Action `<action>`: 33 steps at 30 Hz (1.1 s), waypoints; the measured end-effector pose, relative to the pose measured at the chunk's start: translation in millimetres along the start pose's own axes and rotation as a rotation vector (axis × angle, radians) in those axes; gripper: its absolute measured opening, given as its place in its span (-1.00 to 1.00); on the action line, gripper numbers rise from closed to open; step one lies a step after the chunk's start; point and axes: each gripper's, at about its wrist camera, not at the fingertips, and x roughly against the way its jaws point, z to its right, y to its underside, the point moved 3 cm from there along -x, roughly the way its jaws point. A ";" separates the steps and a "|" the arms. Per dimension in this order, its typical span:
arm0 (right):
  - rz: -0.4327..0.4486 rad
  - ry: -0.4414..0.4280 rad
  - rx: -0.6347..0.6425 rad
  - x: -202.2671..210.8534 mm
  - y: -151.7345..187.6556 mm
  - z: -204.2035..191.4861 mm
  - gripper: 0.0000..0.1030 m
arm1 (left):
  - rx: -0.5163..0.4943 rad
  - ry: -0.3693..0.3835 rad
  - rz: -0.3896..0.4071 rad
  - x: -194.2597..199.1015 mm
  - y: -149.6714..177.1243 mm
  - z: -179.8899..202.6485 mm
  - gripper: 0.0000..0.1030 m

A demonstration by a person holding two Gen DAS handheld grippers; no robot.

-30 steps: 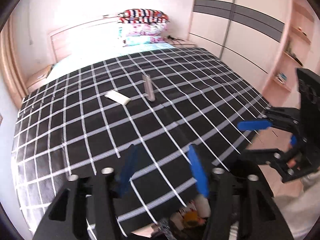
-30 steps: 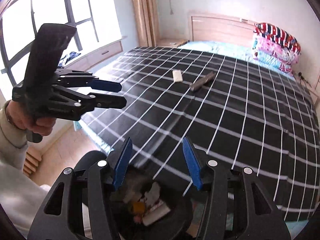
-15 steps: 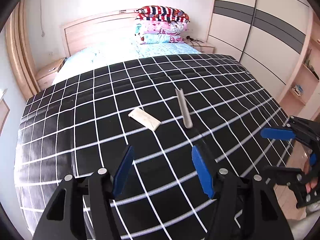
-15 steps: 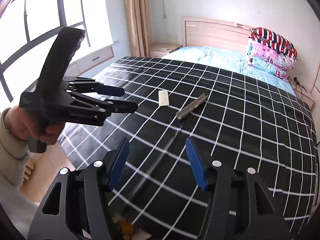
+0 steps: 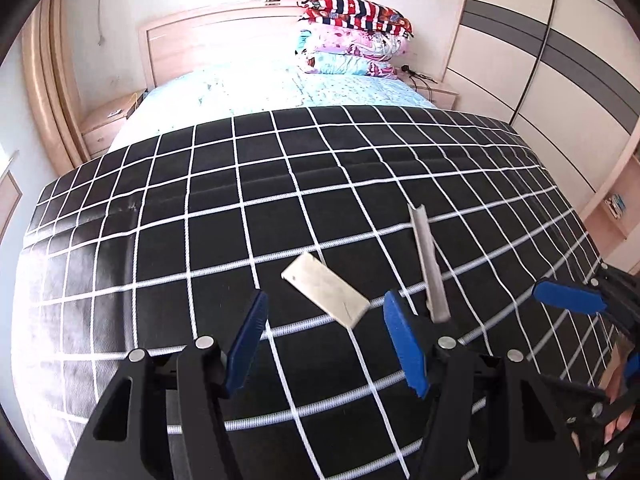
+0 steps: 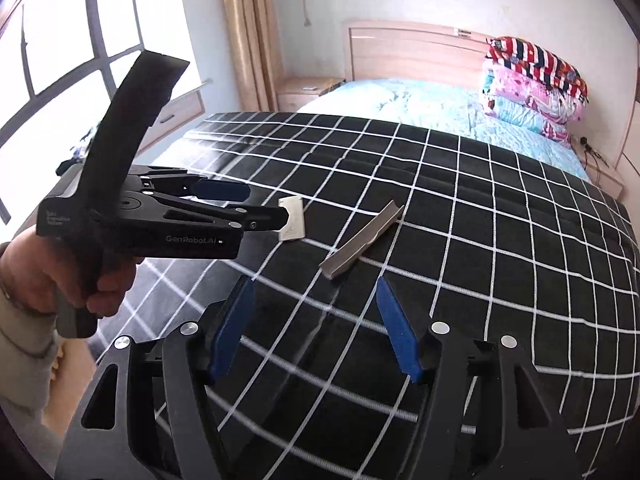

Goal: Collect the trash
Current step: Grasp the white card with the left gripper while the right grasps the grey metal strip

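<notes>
- The left gripper (image 5: 324,336) hangs low over the near part of the bed, its blue-padded jaws spread apart with nothing between them.
- The right gripper (image 6: 312,320) is likewise held wide, empty, above the same near stretch of cover; in the left wrist view it shows at the right edge.
- Beneath both lies a black blanket (image 5: 200,240) crossed by white grid lines, covering the near and middle part of the mattress, with a shallow crease running across it further up.
- A flat white wrapper (image 5: 325,294) lies on the blanket just ahead of the left gripper, skewed to the grid; in the right wrist view (image 6: 292,222) one of the left gripper's fingertips overlaps its edge, though whether they touch cannot be told.
- Just beside it, apart from it, lies a long grey strip (image 5: 428,264) with a curled, trough-like section, also resting flat on the blanket (image 6: 364,240).
- Beyond the blanket a pale blue sheet (image 5: 280,84) is bare up to the wooden headboard (image 5: 224,40).
- Folded bedding (image 5: 356,36), striped on top, pink and light blue below, is stacked at the right of the headboard.
- A bedside table (image 5: 108,120) stands left of the bed, a sliding-door wardrobe (image 5: 560,80) on the right wall, and a window (image 6: 72,40) with beige curtains (image 6: 248,32) on the opposite side.
</notes>
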 end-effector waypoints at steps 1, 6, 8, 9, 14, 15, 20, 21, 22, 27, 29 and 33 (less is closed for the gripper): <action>-0.005 0.001 -0.005 -3.5 -1.1 0.4 0.23 | 0.002 -0.010 -0.005 -4.9 -1.9 -1.4 0.13; -0.039 0.015 -0.021 -26.6 -4.6 6.9 0.23 | 0.028 -0.020 -0.021 -21.8 -5.3 -8.2 0.13; -0.046 0.023 -0.022 -31.9 -4.3 8.1 0.23 | 0.031 -0.020 -0.025 -26.1 -5.7 -8.0 0.13; -0.051 0.028 -0.022 -36.2 -4.5 9.1 0.23 | 0.031 -0.016 -0.025 -27.4 -6.2 -7.7 0.13; -0.066 0.049 -0.029 -48.1 -6.0 11.9 0.22 | 0.009 -0.029 -0.016 -31.9 -7.4 -2.8 0.13; -0.066 0.054 -0.033 -50.2 -6.7 12.5 0.22 | 0.007 -0.035 -0.013 -32.8 -7.5 -1.9 0.13; -0.081 0.088 -0.051 -59.1 -8.0 18.6 0.21 | -0.022 -0.093 0.010 -35.4 -7.6 0.1 -0.16; -0.087 0.096 -0.055 -61.4 -7.3 20.4 0.14 | -0.027 -0.102 0.015 -36.0 -7.8 0.4 -0.26; -0.081 0.109 -0.052 -61.1 -7.0 21.4 0.07 | -0.026 -0.102 0.019 -35.9 -7.7 0.0 -0.34; -0.080 0.154 -0.054 -56.1 -5.1 28.6 -0.54 | -0.051 -0.078 0.035 -34.4 -3.8 4.4 -0.43; -0.079 0.131 -0.066 -54.8 -3.6 32.2 -0.61 | -0.048 -0.074 0.036 -32.1 -0.9 4.3 -0.46; -0.080 0.118 -0.077 -54.2 -1.0 33.2 -0.75 | -0.044 -0.056 0.032 -26.5 2.7 5.7 -0.53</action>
